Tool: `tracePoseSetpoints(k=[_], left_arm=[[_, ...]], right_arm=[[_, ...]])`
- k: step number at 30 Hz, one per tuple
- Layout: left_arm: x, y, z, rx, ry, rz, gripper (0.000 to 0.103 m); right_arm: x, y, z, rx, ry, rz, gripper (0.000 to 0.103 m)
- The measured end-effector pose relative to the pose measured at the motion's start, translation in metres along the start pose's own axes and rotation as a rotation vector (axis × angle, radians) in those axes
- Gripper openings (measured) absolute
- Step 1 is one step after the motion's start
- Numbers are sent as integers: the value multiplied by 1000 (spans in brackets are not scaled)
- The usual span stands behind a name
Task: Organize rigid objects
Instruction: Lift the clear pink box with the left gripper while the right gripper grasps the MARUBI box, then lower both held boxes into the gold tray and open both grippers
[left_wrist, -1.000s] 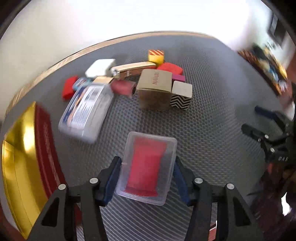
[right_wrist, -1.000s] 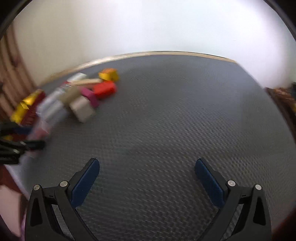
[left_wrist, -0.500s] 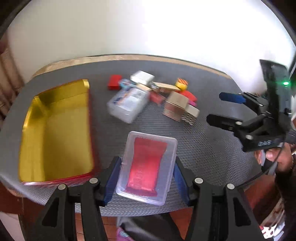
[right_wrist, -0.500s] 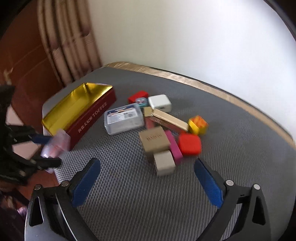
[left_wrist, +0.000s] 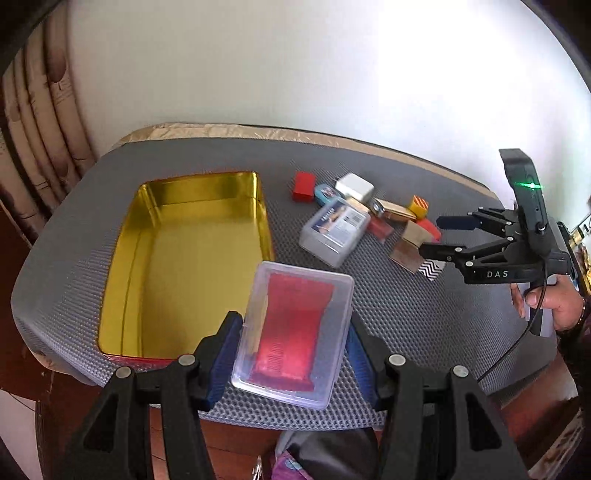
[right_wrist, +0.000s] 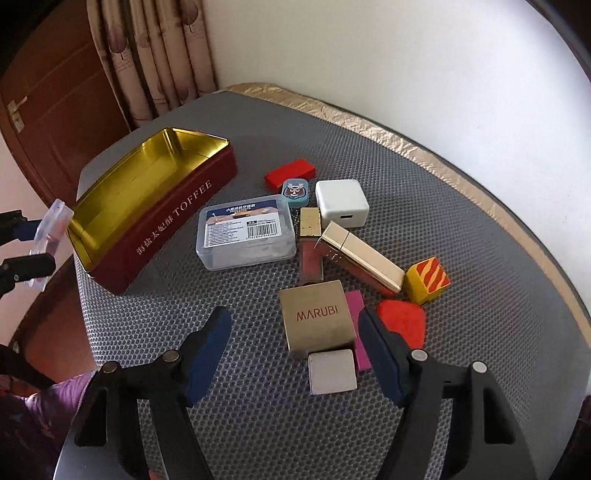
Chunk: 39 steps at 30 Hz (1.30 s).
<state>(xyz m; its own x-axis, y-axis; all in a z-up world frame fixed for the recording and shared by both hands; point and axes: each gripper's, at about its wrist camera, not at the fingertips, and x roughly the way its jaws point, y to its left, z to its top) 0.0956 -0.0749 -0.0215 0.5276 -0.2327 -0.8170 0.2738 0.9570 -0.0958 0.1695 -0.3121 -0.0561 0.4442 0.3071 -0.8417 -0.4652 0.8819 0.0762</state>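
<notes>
My left gripper (left_wrist: 291, 347) is shut on a clear plastic case (left_wrist: 293, 332) with a red insert, held in the air by the near right corner of the open gold-lined TOFFEE tin (left_wrist: 264, 221). In the right wrist view the held case (right_wrist: 51, 229) shows at the far left, beside the tin's red wall (right_wrist: 166, 218). My right gripper (right_wrist: 293, 325) hovers over the pile of small objects with its jaws closing. The tan MARUBI box (right_wrist: 317, 317) lies below, between the fingers, and the pads do not press on it. The right gripper (left_wrist: 443, 236) also shows in the left wrist view.
On the grey mat lie a labelled clear box (right_wrist: 245, 236), a white charger (right_wrist: 341, 201), a gold case (right_wrist: 362, 258), a striped yellow cube (right_wrist: 428, 280), red blocks (right_wrist: 402, 319), a pink bar (right_wrist: 356, 325) and a silver cube (right_wrist: 332, 371). The table edge (left_wrist: 258, 421) is near.
My left gripper has risen and pulled back with the case, bringing the whole tin into view. The right gripper has swung over the pile and its jaws have narrowed.
</notes>
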Motion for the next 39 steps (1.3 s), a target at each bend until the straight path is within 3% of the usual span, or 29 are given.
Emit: tracePoseSetpoints(k=[15, 18, 21, 24, 25, 26, 28, 30, 31, 33, 35, 39], left_arm=[[10, 10, 2, -12, 16, 26, 57], [13, 13, 1, -24, 24, 30, 57], [14, 17, 1, -37, 31, 37, 57], [15, 23, 2, -61, 37, 36, 57], [14, 25, 3, -63, 37, 36, 57], [14, 26, 3, -62, 34, 39, 57], [12, 26, 3, -58, 26, 47, 57], [12, 25, 2, -53, 23, 45, 57], [12, 24, 2, -51, 23, 45, 57], [13, 23, 2, -45, 25, 46, 57], [14, 23, 1, -44, 28, 48, 57], [18, 30, 4, -58, 33, 55, 57]], right_arm=[[25, 2, 8, -57, 95, 10, 69], [28, 5, 9, -76, 110, -10, 62], [27, 6, 10, -79, 103, -26, 43], [27, 6, 12, -81, 104, -39, 43], [26, 8, 13, -88, 98, -51, 47], [26, 8, 13, -92, 95, -65, 63], [23, 7, 13, -84, 83, -61, 87], [22, 7, 13, -84, 73, -62, 90], [23, 7, 13, -81, 84, -60, 89], [29, 7, 12, -69, 111, -41, 76], [38, 7, 11, -68, 154, -21, 43], [40, 13, 11, -80, 154, -32, 43]])
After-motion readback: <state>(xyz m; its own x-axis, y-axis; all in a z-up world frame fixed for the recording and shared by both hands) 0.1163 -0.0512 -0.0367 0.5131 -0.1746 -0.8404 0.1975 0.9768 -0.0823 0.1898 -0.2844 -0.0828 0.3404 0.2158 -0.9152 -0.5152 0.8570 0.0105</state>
